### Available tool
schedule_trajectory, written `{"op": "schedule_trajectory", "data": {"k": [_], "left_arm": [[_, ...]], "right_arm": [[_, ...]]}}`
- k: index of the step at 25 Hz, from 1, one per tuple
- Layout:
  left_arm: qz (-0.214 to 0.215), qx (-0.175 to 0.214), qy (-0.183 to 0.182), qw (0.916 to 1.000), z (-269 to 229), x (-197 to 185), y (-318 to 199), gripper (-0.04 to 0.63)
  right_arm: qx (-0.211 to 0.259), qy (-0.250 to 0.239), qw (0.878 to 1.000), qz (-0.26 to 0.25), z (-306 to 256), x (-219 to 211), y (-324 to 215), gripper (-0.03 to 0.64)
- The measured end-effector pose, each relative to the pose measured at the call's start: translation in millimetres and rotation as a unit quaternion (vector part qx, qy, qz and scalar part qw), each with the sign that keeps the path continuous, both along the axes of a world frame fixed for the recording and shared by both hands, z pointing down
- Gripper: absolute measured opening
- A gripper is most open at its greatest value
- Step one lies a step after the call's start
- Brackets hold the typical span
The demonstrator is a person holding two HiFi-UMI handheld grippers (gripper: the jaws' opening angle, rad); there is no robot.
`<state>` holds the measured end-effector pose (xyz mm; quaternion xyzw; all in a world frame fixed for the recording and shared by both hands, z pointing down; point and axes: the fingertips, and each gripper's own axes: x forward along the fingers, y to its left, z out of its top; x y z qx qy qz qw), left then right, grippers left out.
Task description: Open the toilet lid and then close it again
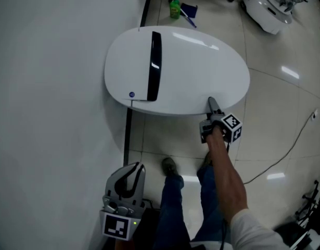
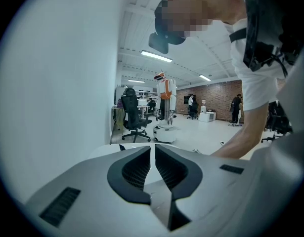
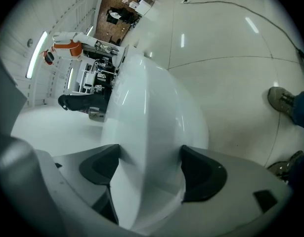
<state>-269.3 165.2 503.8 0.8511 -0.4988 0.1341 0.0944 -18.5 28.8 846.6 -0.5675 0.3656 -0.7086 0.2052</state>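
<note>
The right gripper (image 1: 210,101) is clamped on the front rim of the white oval plastic toilet lid (image 1: 191,61). In the right gripper view its dark jaws stand wide apart with the lid's rounded edge filling the gap and pressing against both. The lid lies flat and closed over the bowl. The black-and-white marker cube (image 1: 231,127) sits just behind the jaws. The bare forearm (image 1: 228,177) runs down and back from it to a white sleeve at the bottom edge of the head view.

The left gripper (image 1: 135,169) is pulled shut with nothing in it. Its own view shows the two jaws drawn together to a thin slit. It is held low beside the white wall (image 1: 45,98), jaws pointing towards the toilet, well apart from the lid.

A glossy black strip (image 1: 154,65) crosses the lid's rear part, with a small blue button (image 1: 131,94) near it. A green bottle (image 1: 174,8) stands on the pale tiled floor (image 1: 284,113) beyond the toilet.
</note>
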Motion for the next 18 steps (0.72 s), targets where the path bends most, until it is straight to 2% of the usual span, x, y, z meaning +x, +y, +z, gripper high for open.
{"op": "schedule_trajectory", "data": {"k": [5,11,14,18], "left_arm": [[-0.001,0.000,0.001,1.0000,0,-1,1,0.021],[0.007,0.002,0.001,1.0000,-3,6,-1,0.021],[0.011,0.001,0.000,0.9999,-1,11,2,0.021],[0.016,0.008,-0.001,0.9998,-5,15,4,0.021]], "right_arm": [[0.032,-0.022,0.999,-0.025,-9,3,3,0.374],[0.129,-0.020,0.991,-0.035,-40,6,6,0.310],[0.174,0.006,0.983,-0.062,-63,9,9,0.288],[0.249,0.043,0.962,-0.105,-116,2,8,0.267]]}}
